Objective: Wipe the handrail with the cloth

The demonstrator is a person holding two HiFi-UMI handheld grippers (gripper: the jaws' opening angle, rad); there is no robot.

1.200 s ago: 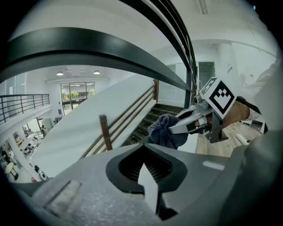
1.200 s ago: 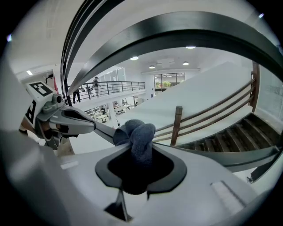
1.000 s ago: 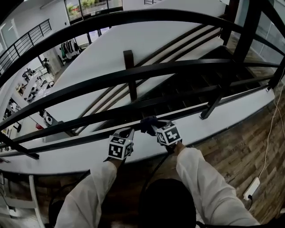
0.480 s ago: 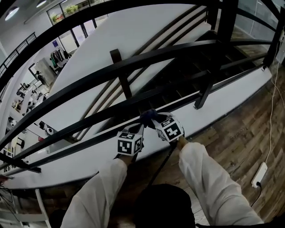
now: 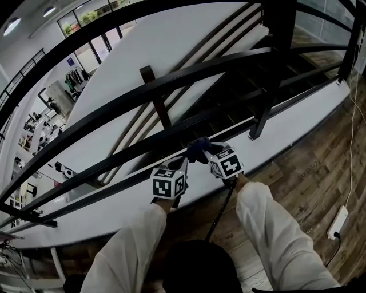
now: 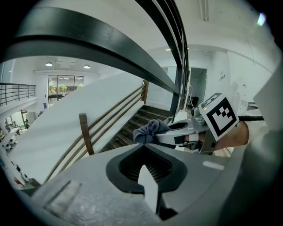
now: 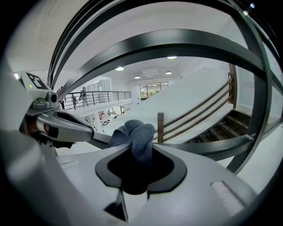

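Nearest us are two white sleeves, left sleeve (image 5: 128, 252) and right sleeve (image 5: 274, 234), both forearms reaching forward and down and converging toward the railing. A black cable (image 5: 220, 214) drops from the right gripper between the arms. Under us is the wood floor (image 5: 297, 171), plank pattern, with a white power strip (image 5: 338, 222) on it at far right.

Left gripper (image 5: 180, 166): marker cube up, jaws pressed together with nothing between them, as its own view shows. It sits just beside the right one and points toward the cloth.

Right gripper (image 5: 206, 153): angled in from the right, jaws clamped on the cloth (image 7: 139, 137). This is a dark blue-grey wad bunched up and sticking out past the jaw tips. In the head view the cloth (image 5: 197, 149) sits at a low bar of the handrail (image 7: 212, 145), with the left gripper's tips close to it. We cannot tell whether the cloth actually touches the bar.

The railing is black metal, with several curved bars stacked above one another and upright posts. Below it runs a white ledge (image 5: 297, 123) edging the wood floor.

Beyond the railing a dark staircase (image 5: 234, 109) descends beside a white slanted wall, with a brown wooden post (image 5: 155, 97) on its own banister. Further off is a bright hall on the lower level, with a clothes rack (image 5: 74, 71), windows (image 5: 97, 11) and ceiling lights. It is too small to read more.
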